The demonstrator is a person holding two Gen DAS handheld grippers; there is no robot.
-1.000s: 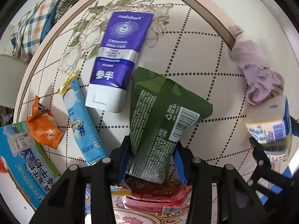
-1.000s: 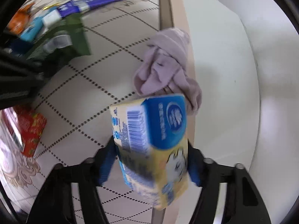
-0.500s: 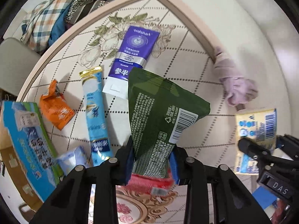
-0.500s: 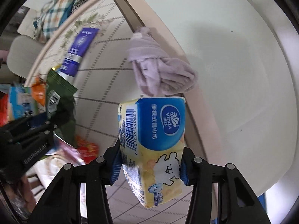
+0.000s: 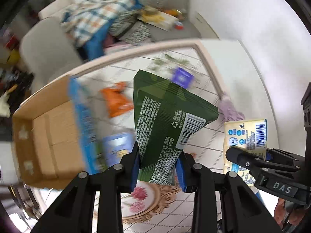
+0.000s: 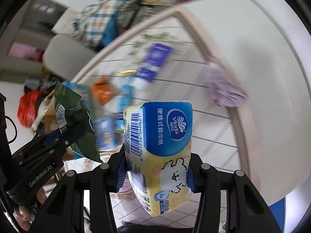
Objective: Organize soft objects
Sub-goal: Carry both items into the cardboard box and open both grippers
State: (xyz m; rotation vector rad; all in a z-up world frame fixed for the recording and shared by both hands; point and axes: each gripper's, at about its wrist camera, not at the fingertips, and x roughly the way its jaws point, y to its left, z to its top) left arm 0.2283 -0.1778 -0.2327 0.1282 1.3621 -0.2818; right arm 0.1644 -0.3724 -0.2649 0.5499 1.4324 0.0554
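My left gripper (image 5: 158, 165) is shut on a dark green snack bag (image 5: 165, 124) and holds it up above the patterned table. My right gripper (image 6: 154, 167) is shut on a yellow and blue tissue pack (image 6: 159, 141), also lifted. The tissue pack shows at the right of the left wrist view (image 5: 245, 136), and the green bag at the left of the right wrist view (image 6: 72, 116). An open cardboard box (image 5: 44, 139) with a blue printed side stands at the table's left. A lilac cloth (image 5: 230, 110) lies at the table's right edge.
On the table lie an orange packet (image 5: 116, 101), a purple tube (image 6: 155, 62), a long blue sachet (image 6: 124, 97) and a small blue pack (image 5: 116, 143). A grey chair (image 5: 48, 52) and a pile of checked clothes (image 5: 93, 23) stand behind. White floor lies to the right.
Both grippers have risen and tilted up with their loads, so the table looks farther away. The box, chair and clothes pile have come into view. The view is motion-blurred.
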